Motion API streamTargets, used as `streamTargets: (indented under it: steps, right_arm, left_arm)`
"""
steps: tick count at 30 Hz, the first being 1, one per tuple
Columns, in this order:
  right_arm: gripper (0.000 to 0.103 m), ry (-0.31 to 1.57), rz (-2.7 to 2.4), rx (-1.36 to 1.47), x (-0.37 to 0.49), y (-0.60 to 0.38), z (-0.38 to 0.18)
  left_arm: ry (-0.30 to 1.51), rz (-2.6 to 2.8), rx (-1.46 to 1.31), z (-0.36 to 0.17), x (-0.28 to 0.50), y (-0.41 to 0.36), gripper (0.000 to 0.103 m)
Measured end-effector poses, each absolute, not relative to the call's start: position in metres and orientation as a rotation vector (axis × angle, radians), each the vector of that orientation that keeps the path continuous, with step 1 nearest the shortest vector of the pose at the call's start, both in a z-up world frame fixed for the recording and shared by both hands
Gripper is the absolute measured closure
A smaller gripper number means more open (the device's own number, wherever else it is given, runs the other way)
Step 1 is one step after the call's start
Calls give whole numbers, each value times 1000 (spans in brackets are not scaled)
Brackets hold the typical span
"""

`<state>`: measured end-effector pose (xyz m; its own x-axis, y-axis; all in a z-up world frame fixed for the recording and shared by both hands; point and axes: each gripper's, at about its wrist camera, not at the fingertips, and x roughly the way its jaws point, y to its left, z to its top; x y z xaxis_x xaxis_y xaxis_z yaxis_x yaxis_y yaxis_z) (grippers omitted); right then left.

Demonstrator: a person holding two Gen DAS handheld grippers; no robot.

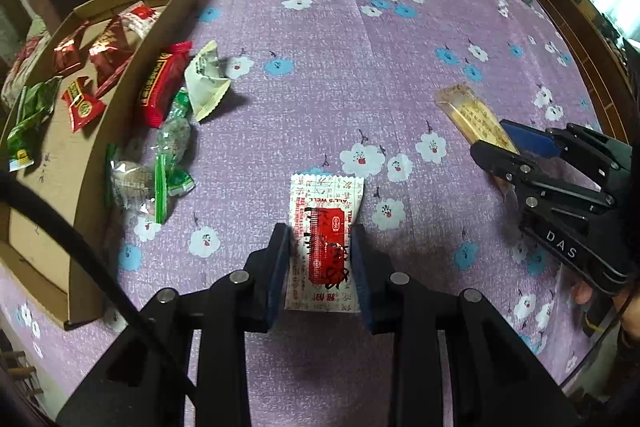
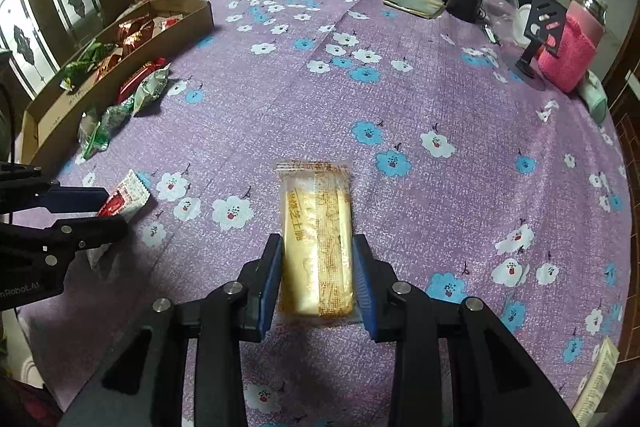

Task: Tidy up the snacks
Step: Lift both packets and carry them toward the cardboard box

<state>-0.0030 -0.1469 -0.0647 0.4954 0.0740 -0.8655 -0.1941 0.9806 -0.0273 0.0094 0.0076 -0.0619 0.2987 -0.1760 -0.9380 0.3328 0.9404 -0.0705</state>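
My left gripper (image 1: 320,259) is shut on a red and white snack packet (image 1: 325,243), its pads pressing both long edges on the purple flowered tablecloth. It also shows in the right wrist view (image 2: 124,197). My right gripper (image 2: 318,267) is shut on a yellow biscuit packet (image 2: 318,235), which also shows in the left wrist view (image 1: 474,117). A cardboard tray (image 1: 86,163) at the left holds several red and green snacks. More packets lie beside it: a red one (image 1: 160,89), a white one (image 1: 206,81) and clear green ones (image 1: 156,171).
At the far edge stand a pink knitted jar (image 2: 570,45), a black phone stand (image 2: 540,27), a black box (image 2: 464,1), a clear bowl (image 2: 506,11) and a flat booklet (image 2: 414,3). Another packet (image 2: 596,383) lies at the near right edge.
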Motion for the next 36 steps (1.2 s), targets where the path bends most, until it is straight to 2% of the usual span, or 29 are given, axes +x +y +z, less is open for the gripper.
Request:
streamTargets:
  steps: [28, 29, 32, 33, 34, 36]
  right_arm:
    - [68, 1071, 181, -109, -32, -114, -57]
    - [65, 1072, 180, -120, -30, -113, -58]
    - [63, 1114, 182, -228, -22, -103, -64]
    - [61, 1129, 192, -172, -18, -110, -64]
    - [57, 1167, 186, -120, -14, -117, -66]
    - [39, 1197, 180, -61, -10, -127, -66]
  left_arm:
    - [1230, -420, 106, -59, -11, 33, 70]
    - [1231, -419, 109, -59, -10, 32, 70]
    - [1231, -418, 116, -59, -9, 30, 70]
    - [1231, -418, 121, -60, -9, 30, 70]
    - [1233, -419, 125, -60, -9, 29, 69]
    - [1238, -420, 129, -60, -9, 28, 67]
